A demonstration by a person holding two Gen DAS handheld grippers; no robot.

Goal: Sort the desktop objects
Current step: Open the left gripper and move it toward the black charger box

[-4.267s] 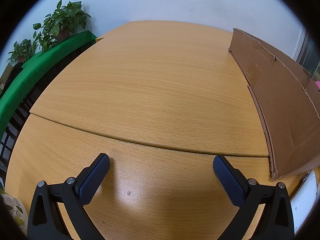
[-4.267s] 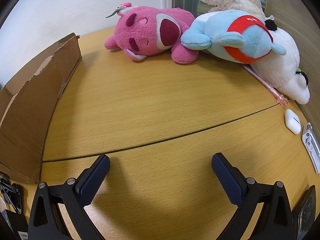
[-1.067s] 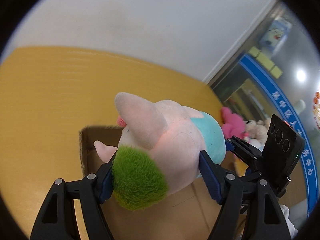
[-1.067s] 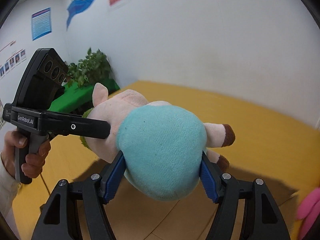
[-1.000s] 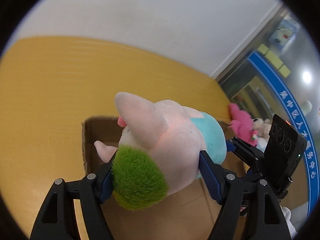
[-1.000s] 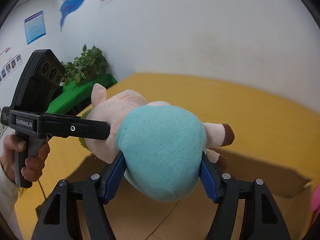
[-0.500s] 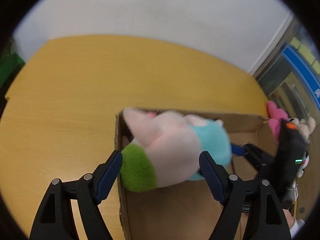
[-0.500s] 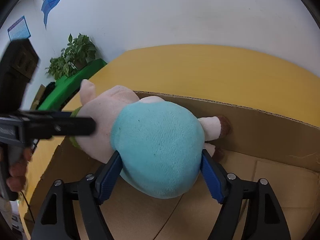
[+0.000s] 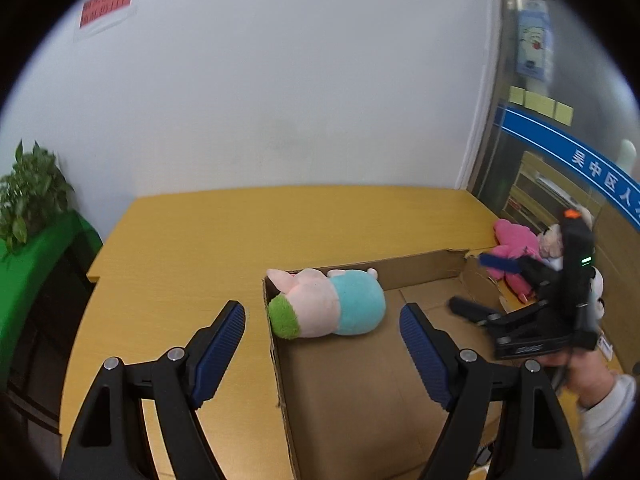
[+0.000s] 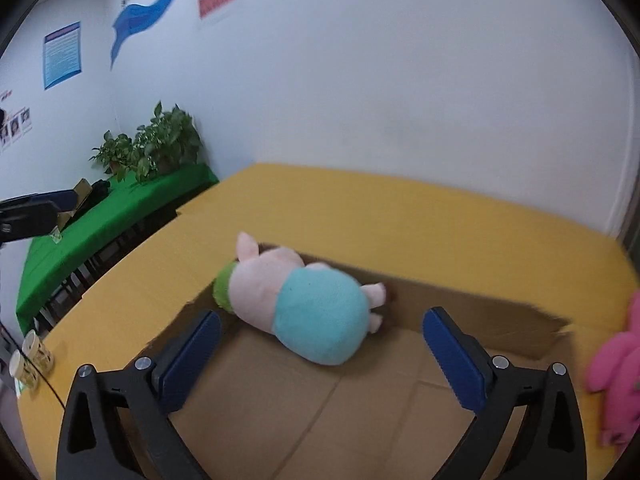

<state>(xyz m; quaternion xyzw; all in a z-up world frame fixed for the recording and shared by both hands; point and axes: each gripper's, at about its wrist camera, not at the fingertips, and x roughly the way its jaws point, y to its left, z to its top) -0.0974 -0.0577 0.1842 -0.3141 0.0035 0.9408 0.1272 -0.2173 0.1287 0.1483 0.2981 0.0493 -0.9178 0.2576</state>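
A pink pig plush (image 9: 326,307) with a teal body and a green patch lies on its side in the far left corner of the open cardboard box (image 9: 360,392). It shows in the right wrist view too (image 10: 304,312), inside the box (image 10: 360,408). My left gripper (image 9: 322,354) is open and empty, raised above the box's left wall. My right gripper (image 10: 320,356) is open and empty above the box floor; it shows in the left wrist view (image 9: 540,312) at the box's right side.
A pink plush (image 9: 516,246) and other soft toys lie on the wooden table (image 9: 280,224) beyond the box's right end; the pink one shows at the right edge of the right wrist view (image 10: 616,368). Potted plants (image 10: 152,144) stand on a green-covered bench to the left.
Both grippers have opened and let go of the pig plush, which now lies in the box corner. Both grippers have drawn up and back from it.
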